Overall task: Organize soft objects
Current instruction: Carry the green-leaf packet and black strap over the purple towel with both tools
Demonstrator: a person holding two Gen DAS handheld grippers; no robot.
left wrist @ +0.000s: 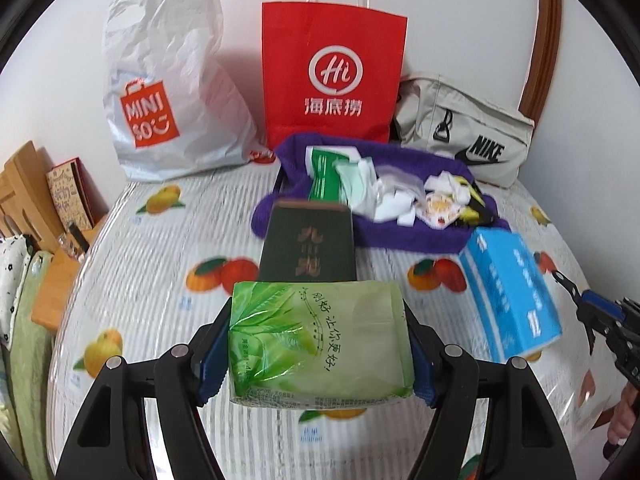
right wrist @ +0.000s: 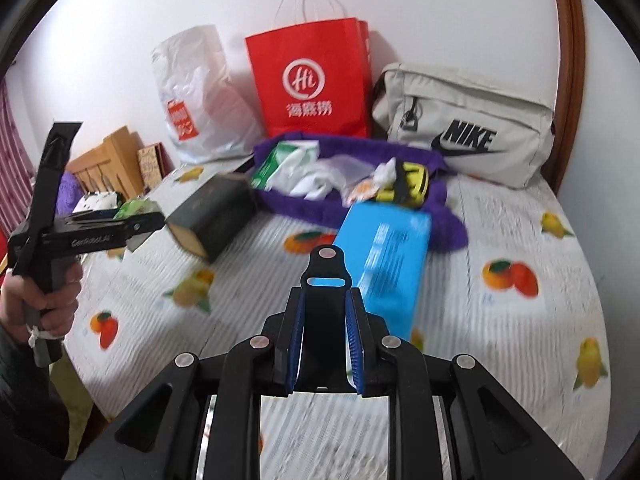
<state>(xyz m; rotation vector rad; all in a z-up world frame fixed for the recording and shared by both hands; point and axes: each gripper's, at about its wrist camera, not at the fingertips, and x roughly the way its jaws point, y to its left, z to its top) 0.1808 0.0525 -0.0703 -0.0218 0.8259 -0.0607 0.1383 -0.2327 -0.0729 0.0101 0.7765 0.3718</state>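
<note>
Fruit-printed bedding (left wrist: 160, 248) spreads under both my grippers. My left gripper (left wrist: 320, 344) clamps a green tissue pack (left wrist: 316, 340) between its blue pads, held above the bed, just before a dark box (left wrist: 308, 248). My right gripper (right wrist: 325, 344) holds nothing, jaws narrowly parted, beside a blue box (right wrist: 388, 256). Beyond, a purple cloth (left wrist: 420, 236) carries crumpled wrappers.

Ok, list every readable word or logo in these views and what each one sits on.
"MINISO": white plastic bag
"Hi" and "海底捞": red paper bag
"NIKE": beige bag
"GenRobot.AI": left gripper
"刚好让你更好": green tissue pack, held by that gripper
Dark box, blue box: print blurred, unreadable.
</note>
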